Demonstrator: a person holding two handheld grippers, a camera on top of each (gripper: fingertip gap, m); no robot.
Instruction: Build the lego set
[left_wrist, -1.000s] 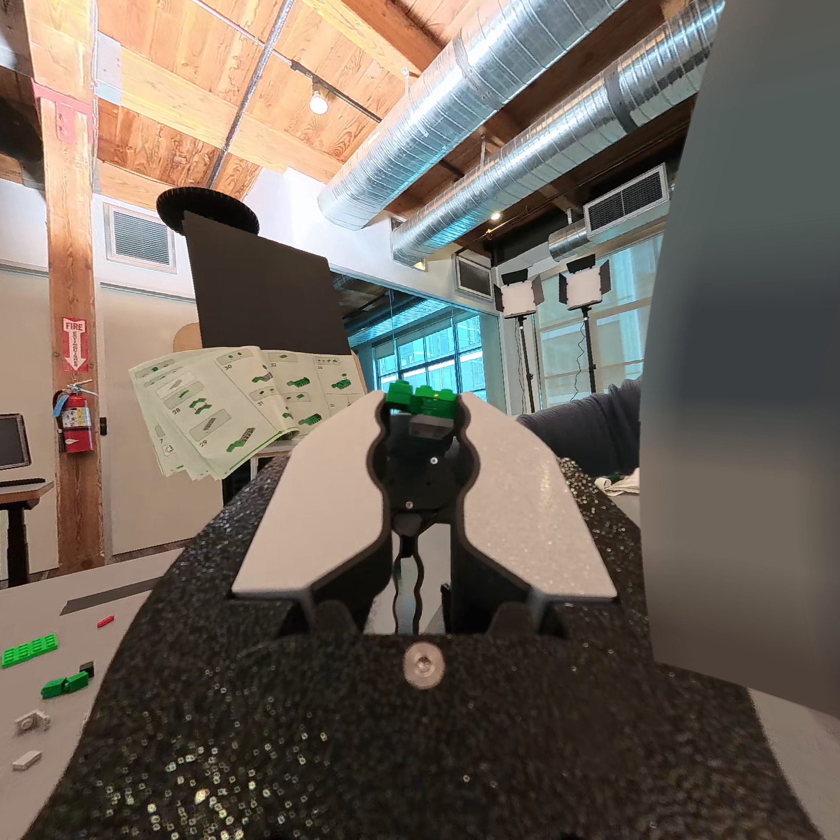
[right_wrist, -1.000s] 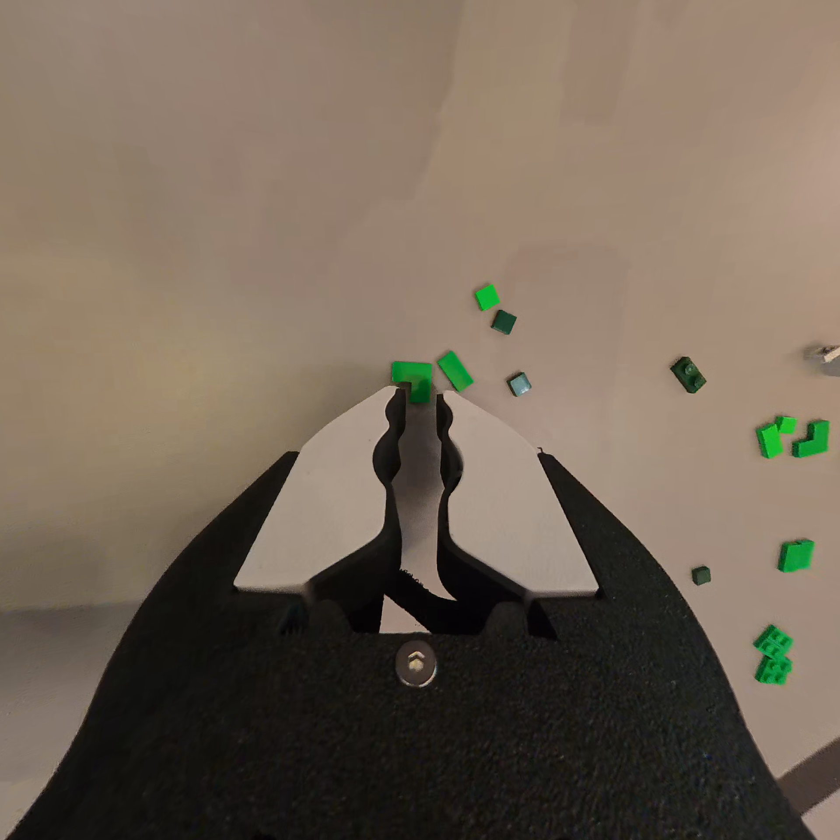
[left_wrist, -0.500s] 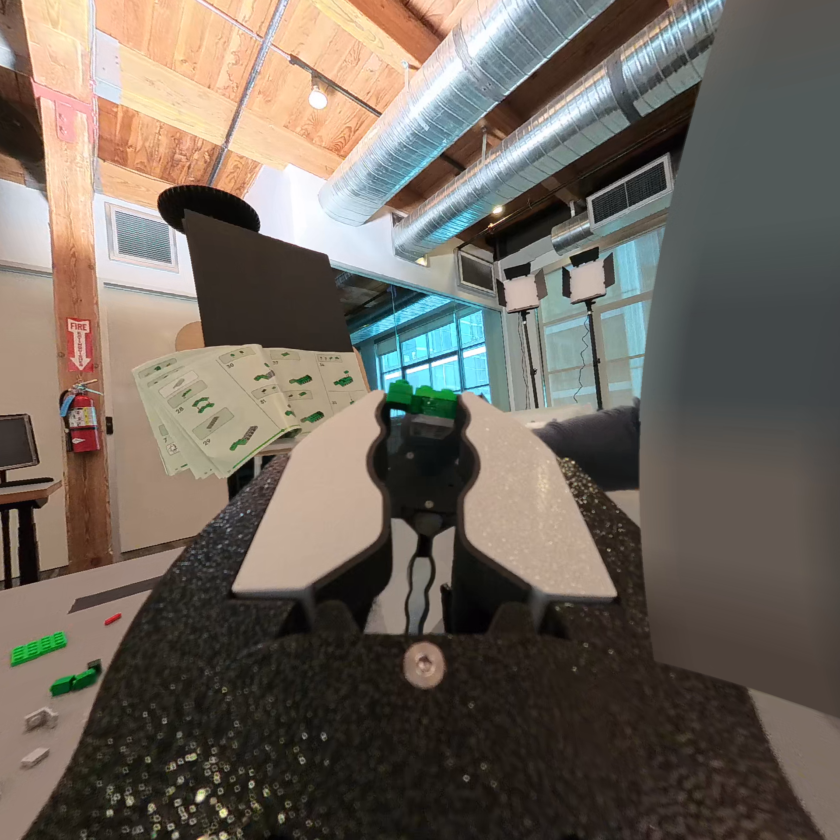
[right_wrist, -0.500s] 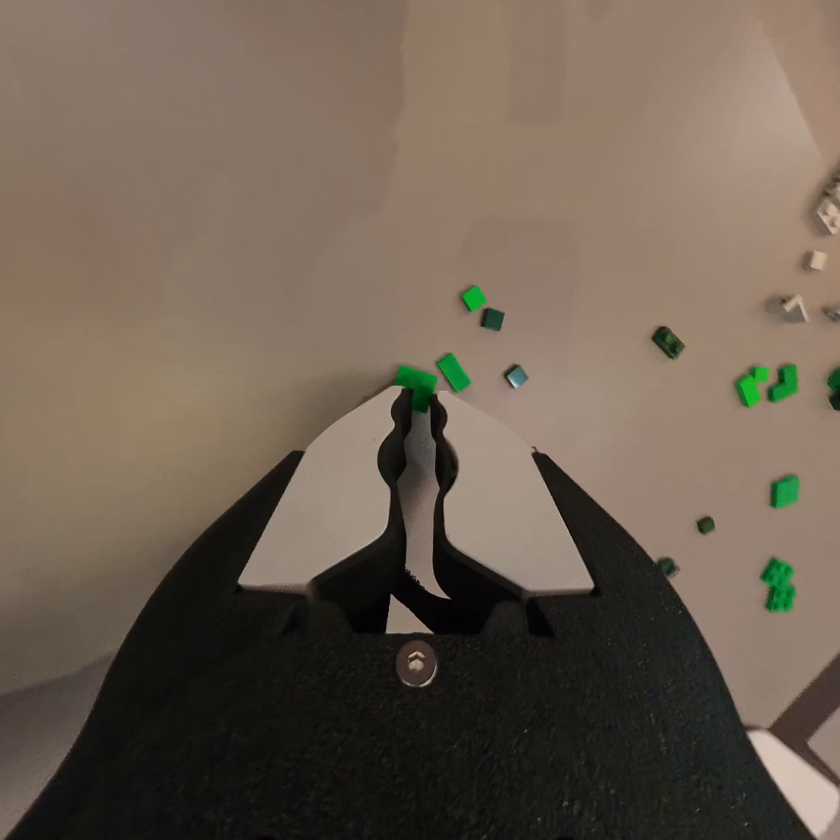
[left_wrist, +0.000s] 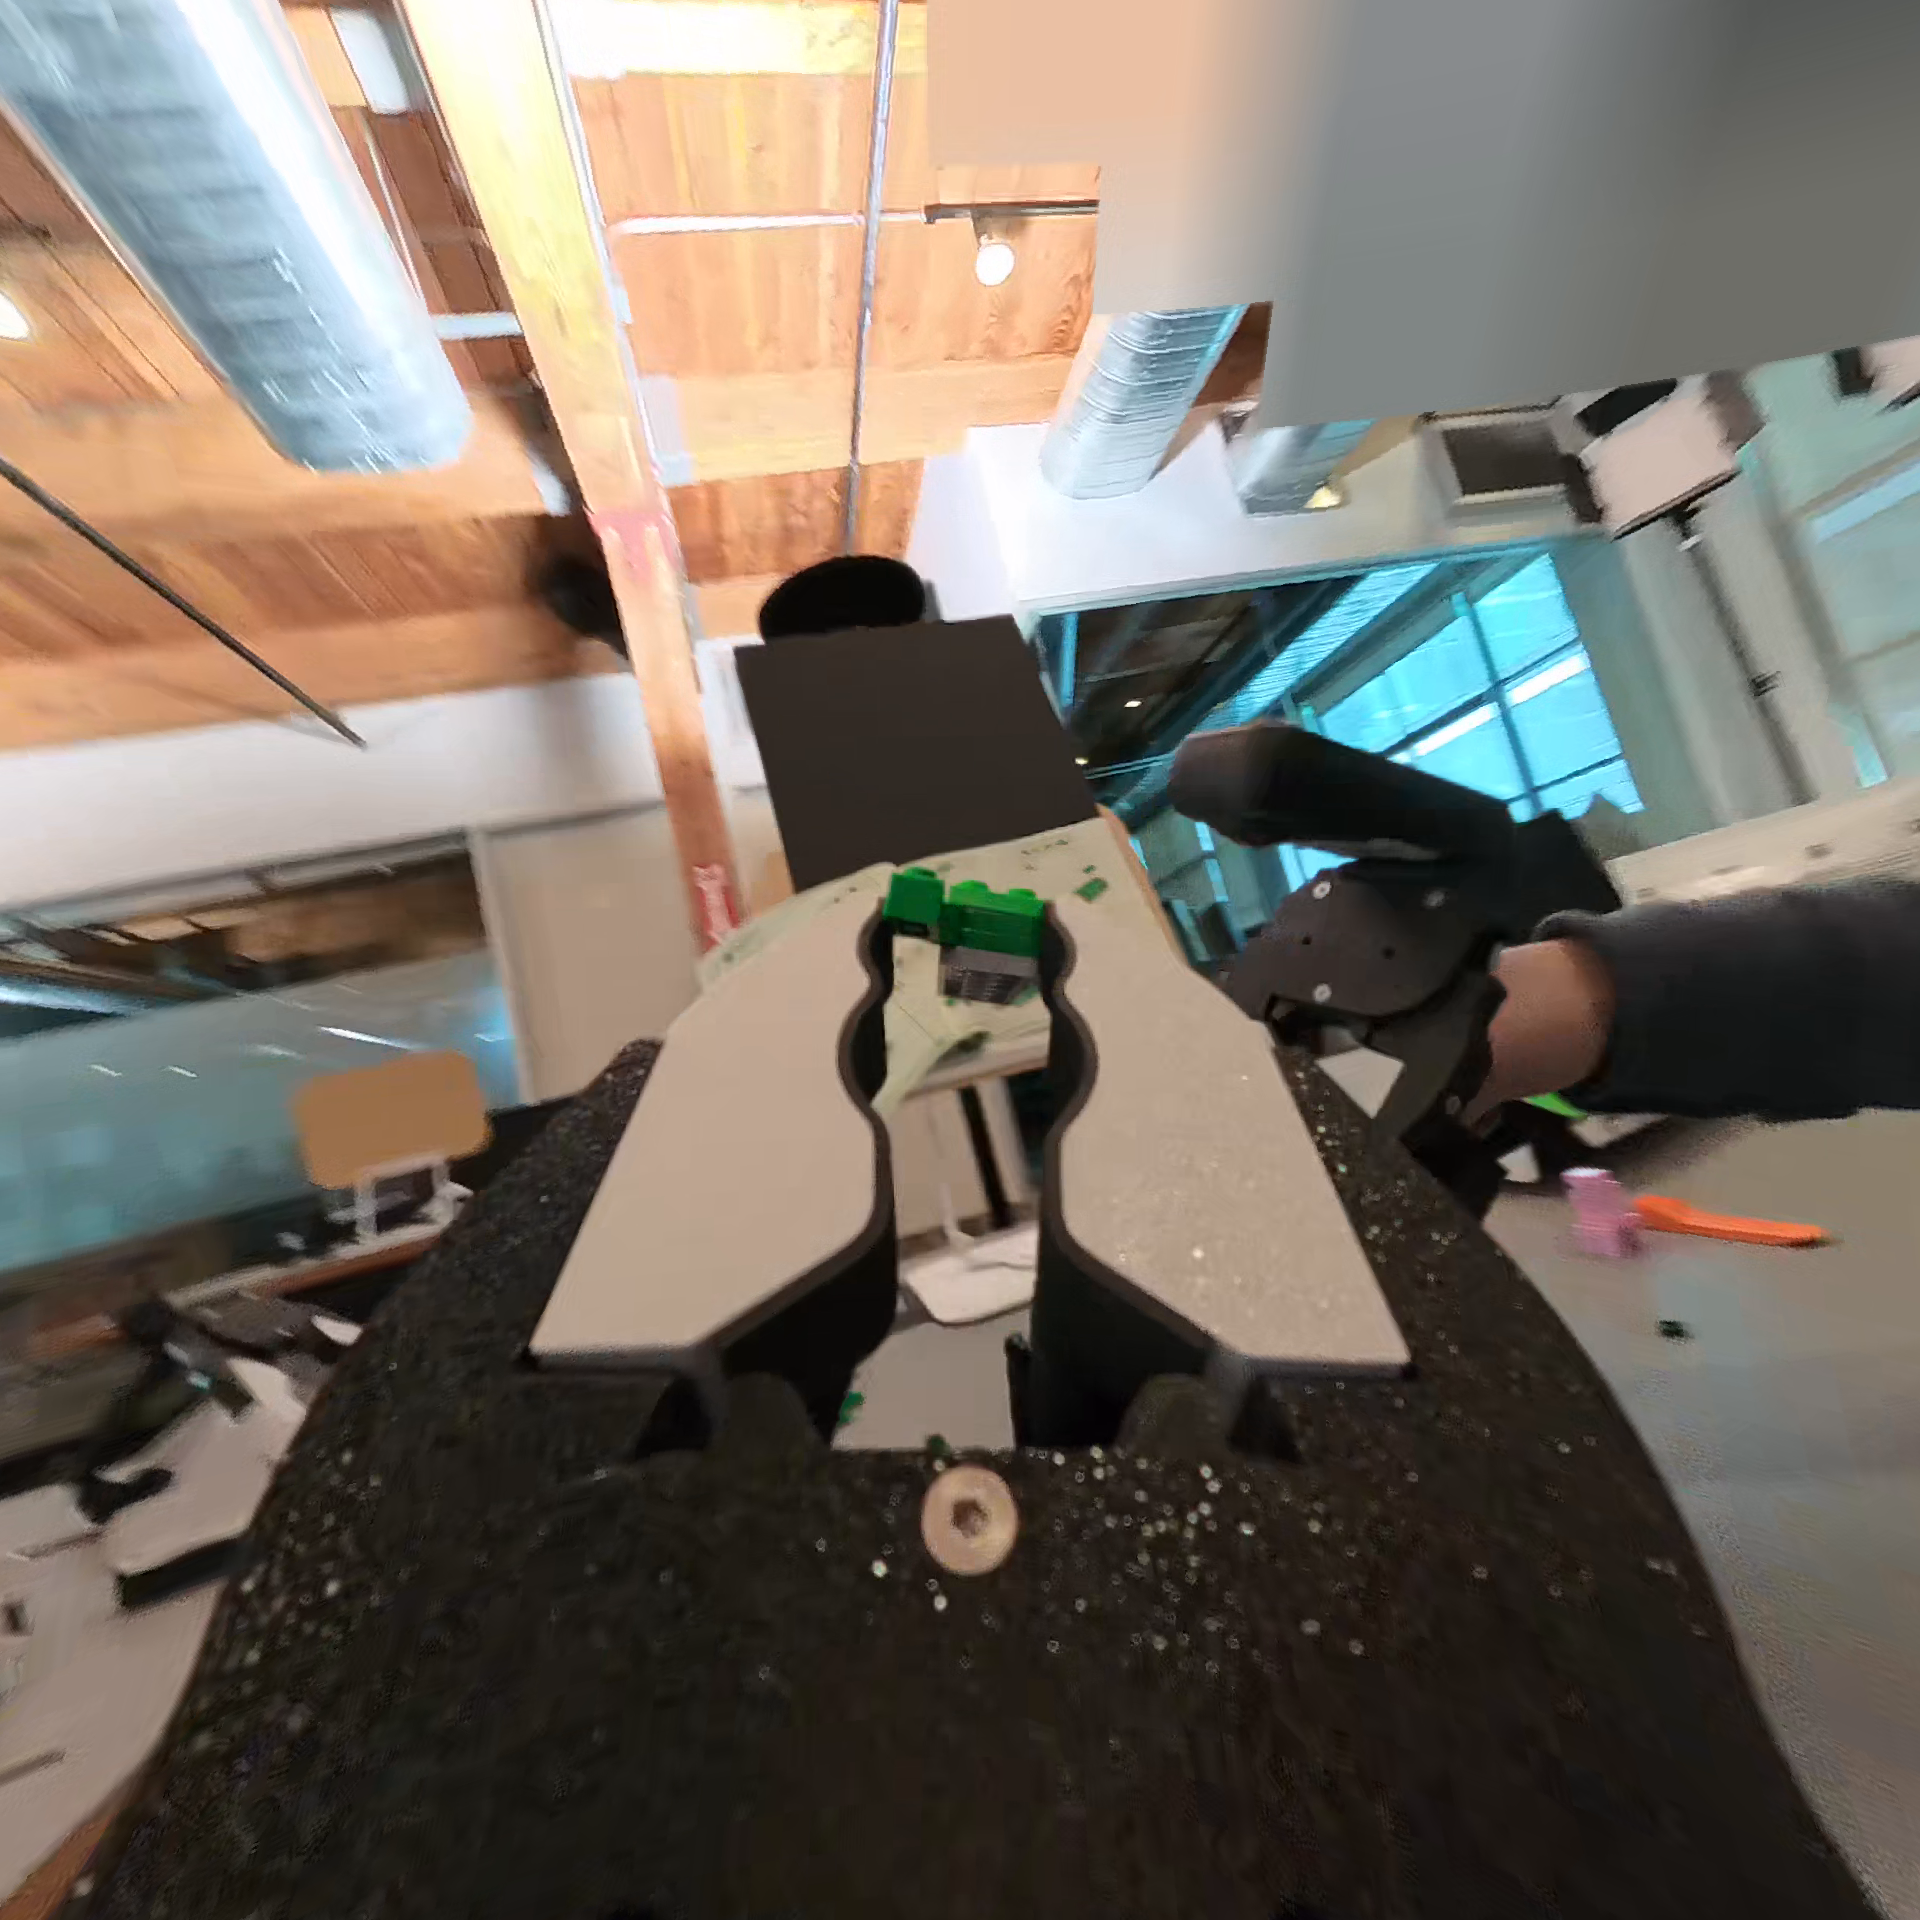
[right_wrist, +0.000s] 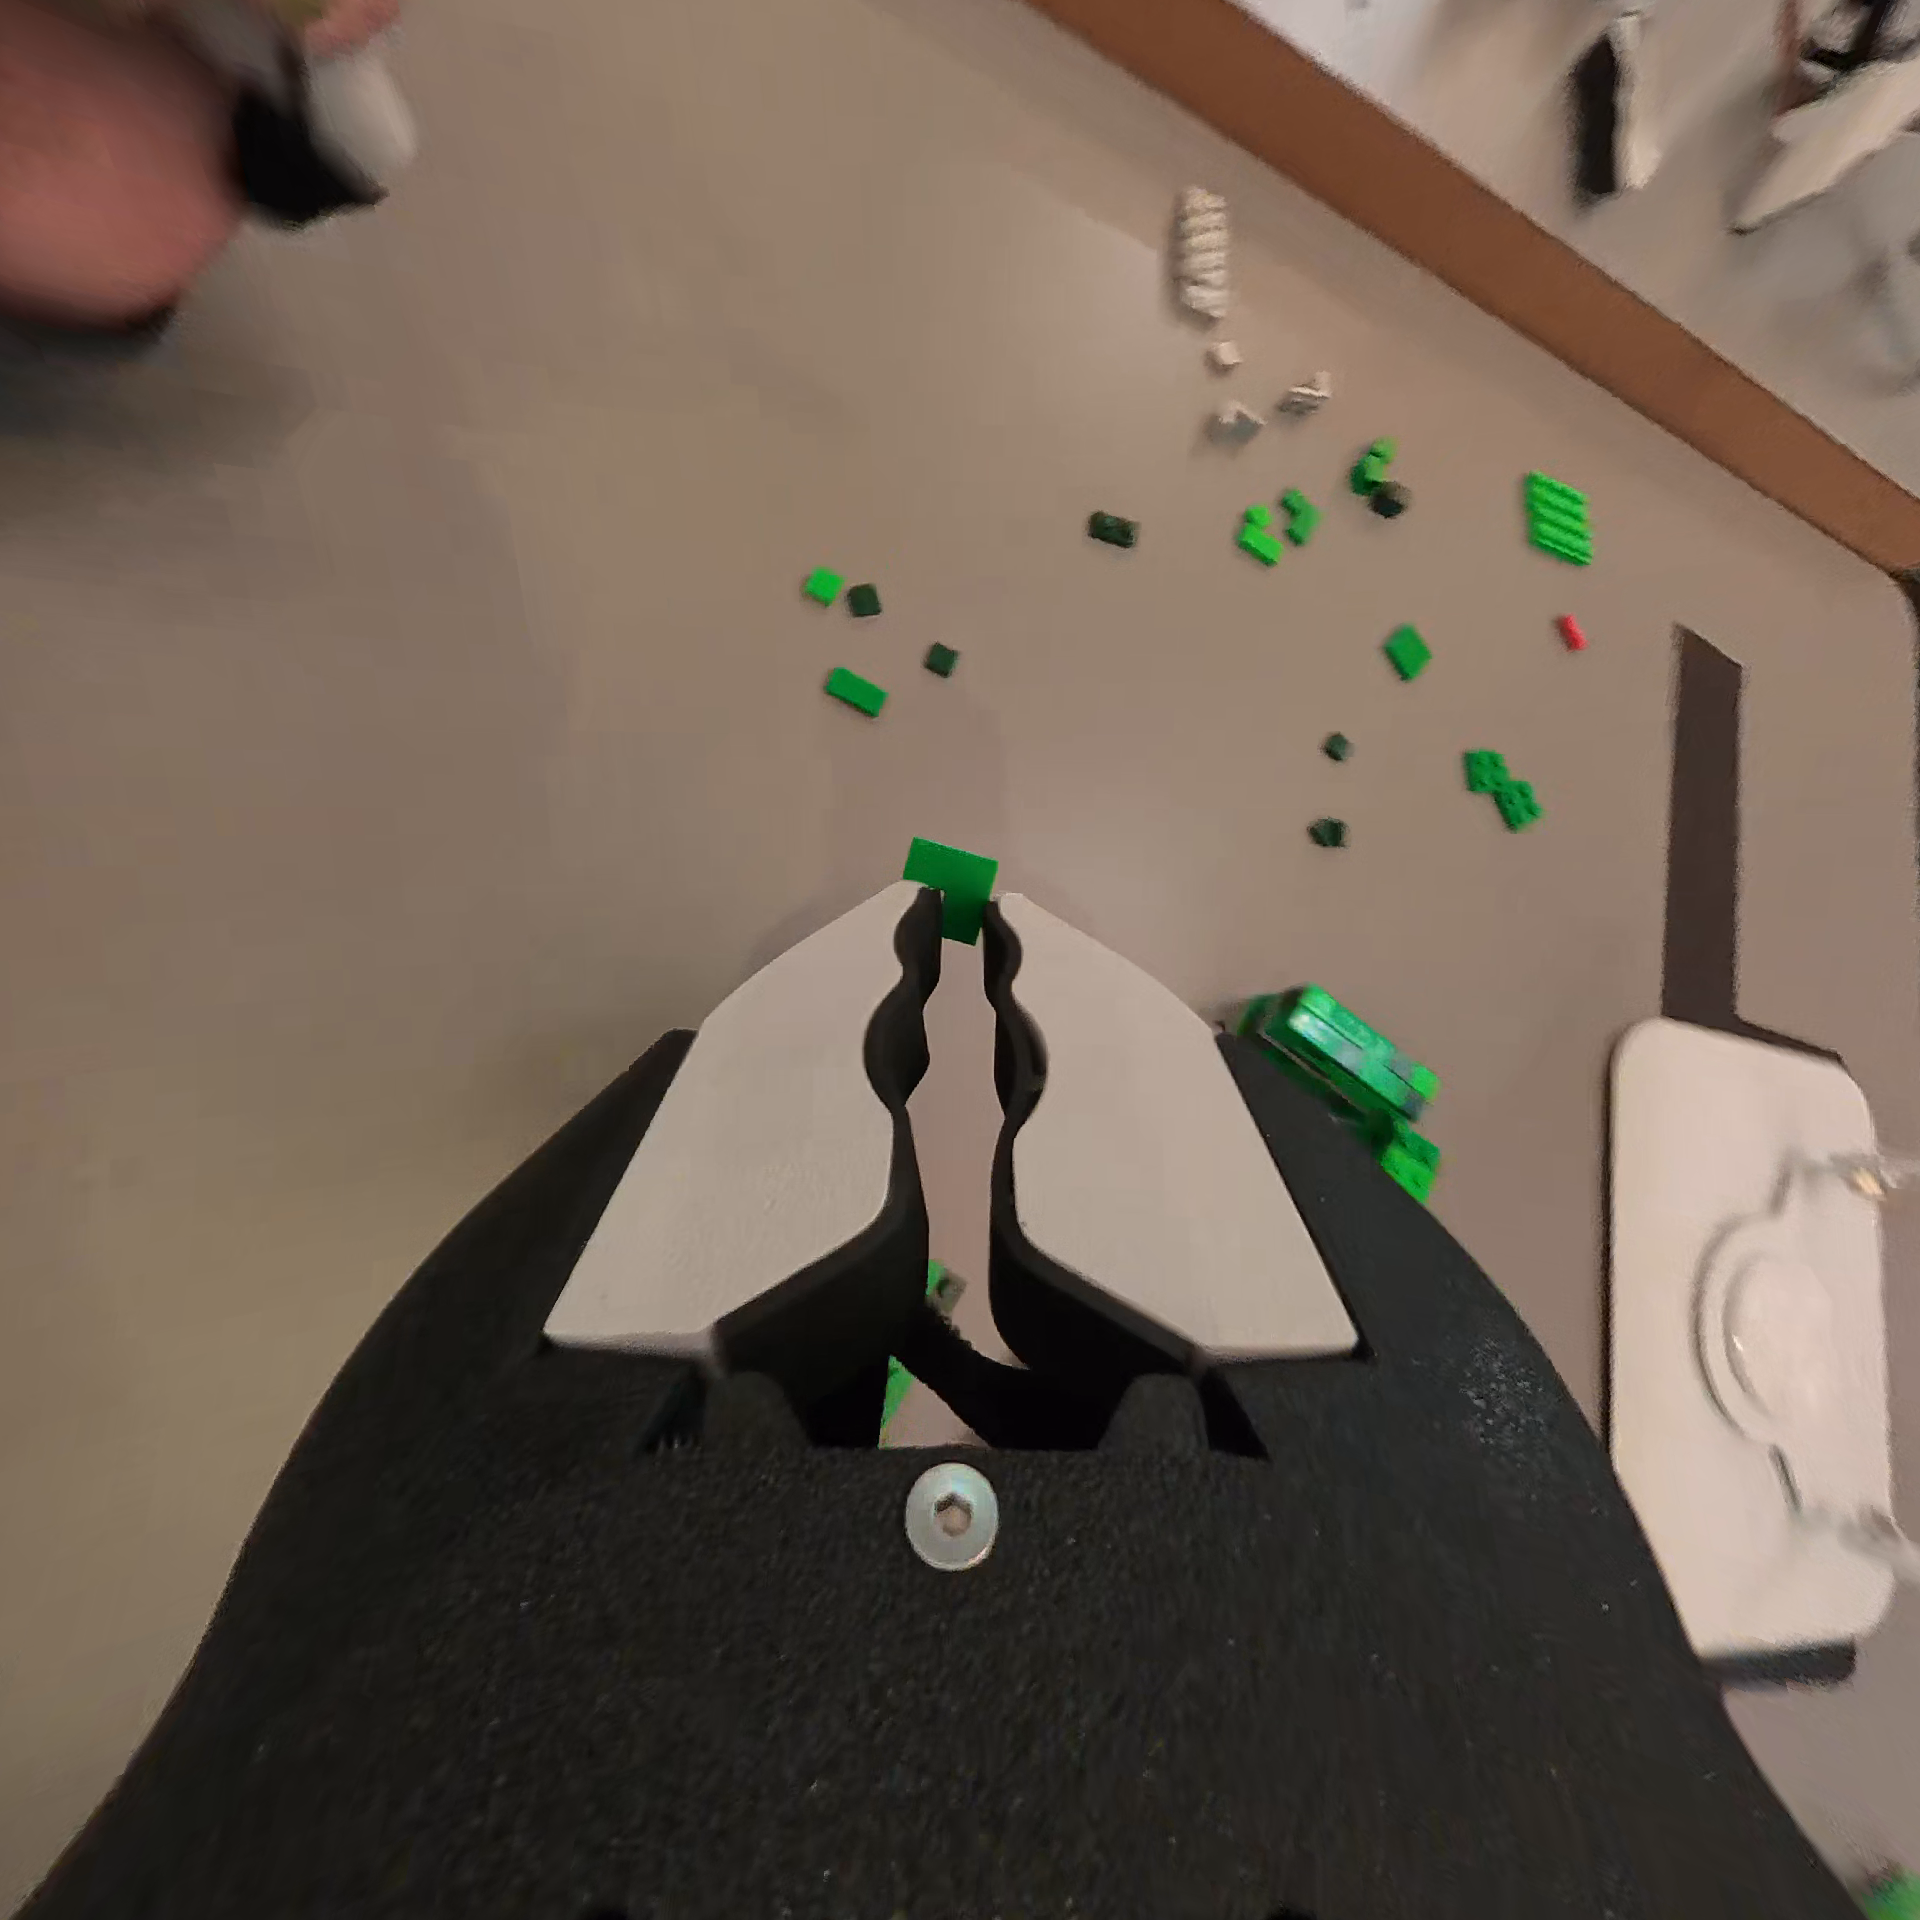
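Since a moment ago I have lifted my right gripper (right_wrist: 961, 912) up and away from the grey tabletop (right_wrist: 520, 727), taking along the small flat bright green L-shaped plate (right_wrist: 951, 871) that lay on it before; the loose bricks now sit farther below. My left gripper (left_wrist: 964, 927) has tilted upward, so more of the wooden ceiling shows, and my other tool has come into sight at its right, held by a hand (left_wrist: 1548, 1029) in a dark sleeve.

My right fingers are clenched on the green plate, pinching its lower leg at the very tips while the rest sticks out above them. My left fingers are clamped on the small built piece of green bricks over a grey brick (left_wrist: 977, 935), held at the tips in the air; the paper instruction booklet (left_wrist: 935, 1023) shows behind it.

On the table, scattered green pieces (right_wrist: 1288, 520) lie well apart from my right tips, a bigger green assembly (right_wrist: 1340, 1049) sits just beside my right finger, and a white rounded tray (right_wrist: 1714, 1143) rests farther right
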